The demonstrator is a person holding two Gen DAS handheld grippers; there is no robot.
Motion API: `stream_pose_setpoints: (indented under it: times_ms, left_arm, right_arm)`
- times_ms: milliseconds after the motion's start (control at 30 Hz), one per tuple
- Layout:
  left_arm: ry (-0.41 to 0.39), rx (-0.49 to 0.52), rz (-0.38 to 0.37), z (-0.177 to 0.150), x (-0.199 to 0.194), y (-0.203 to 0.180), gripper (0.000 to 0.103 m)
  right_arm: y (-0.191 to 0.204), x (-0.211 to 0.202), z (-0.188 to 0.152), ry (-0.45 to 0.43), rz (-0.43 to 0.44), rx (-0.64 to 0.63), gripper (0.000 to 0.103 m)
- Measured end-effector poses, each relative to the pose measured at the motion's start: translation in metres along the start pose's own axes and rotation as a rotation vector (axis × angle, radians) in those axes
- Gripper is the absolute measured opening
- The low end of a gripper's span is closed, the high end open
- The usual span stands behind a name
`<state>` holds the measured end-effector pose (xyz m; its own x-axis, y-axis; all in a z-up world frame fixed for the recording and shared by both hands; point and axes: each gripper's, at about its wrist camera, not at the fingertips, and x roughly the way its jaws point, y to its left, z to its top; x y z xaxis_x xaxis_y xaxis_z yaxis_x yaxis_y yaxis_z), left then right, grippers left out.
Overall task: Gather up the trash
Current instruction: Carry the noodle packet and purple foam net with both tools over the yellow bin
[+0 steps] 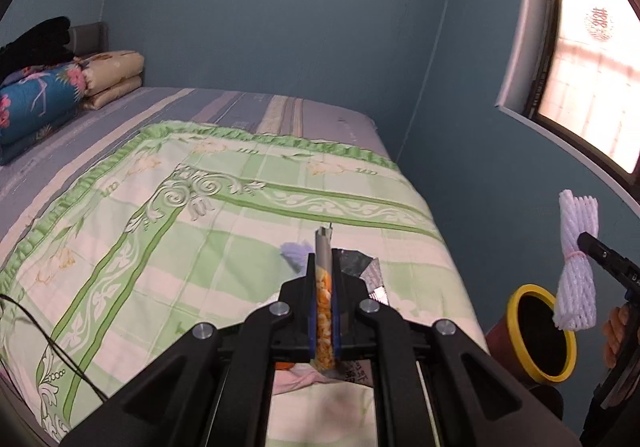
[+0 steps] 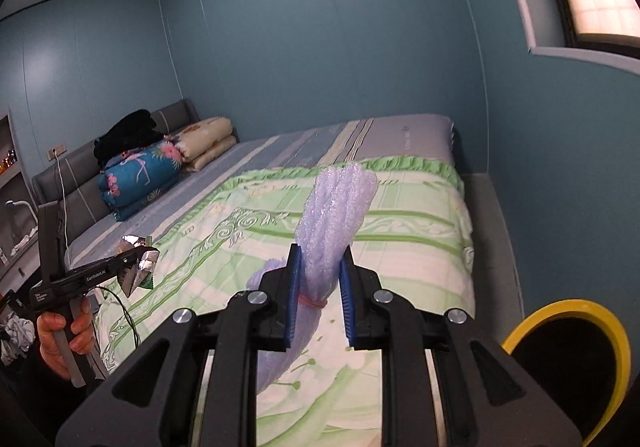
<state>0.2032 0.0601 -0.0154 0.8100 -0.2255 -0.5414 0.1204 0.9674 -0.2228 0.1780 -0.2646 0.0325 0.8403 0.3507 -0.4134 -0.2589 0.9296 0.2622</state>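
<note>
1. The left gripper (image 1: pixel 324 279) has its fingers pressed together on a snack wrapper (image 1: pixel 323 299), silver on the outside with an orange and yellow print showing between the blue pads (image 1: pixel 311 307). In the right wrist view the same wrapper (image 2: pixel 138 261) shows as crumpled foil at the 9 o'clock side, held up above the bed.
2. The right gripper (image 2: pixel 320 279) has its fingers closed on a bundle of white foam netting (image 2: pixel 338 207), tied at the waist with a pink rubber band (image 2: pixel 316 302). The netting stands up past the fingertips and its lower end trails toward 7 o'clock.
3. In the left wrist view the netting (image 1: pixel 576 259) hangs at 3 o'clock, directly above the yellow-rimmed bin (image 1: pixel 540 331).
4. The bin (image 2: pixel 568 363) sits at 4 o'clock in the right wrist view, just beside the bed's edge.
5. A green patterned quilt (image 1: pixel 200 227) covers the bed under both grippers.
6. Folded bedding (image 2: pixel 160 167) is piled by the headboard at 10 o'clock.
</note>
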Motion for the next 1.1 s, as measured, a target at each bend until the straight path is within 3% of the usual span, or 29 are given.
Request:
stream_pose_setpoints:
  times_ms: [500, 1100]
  left_arm:
    - [-0.072, 0.178, -0.130, 0.011, -0.021, -0.132, 0.004]
    - [-0.059, 0.354, -0.272, -0.006, 0.001, -0.261, 0.004]
  right_arm:
    - [-0.052, -0.075, 0.002, -0.141, -0.099, 0.054, 0.017]
    - [-0.130, -0.131, -0.024, -0.195, -0.266, 0.143, 0.017]
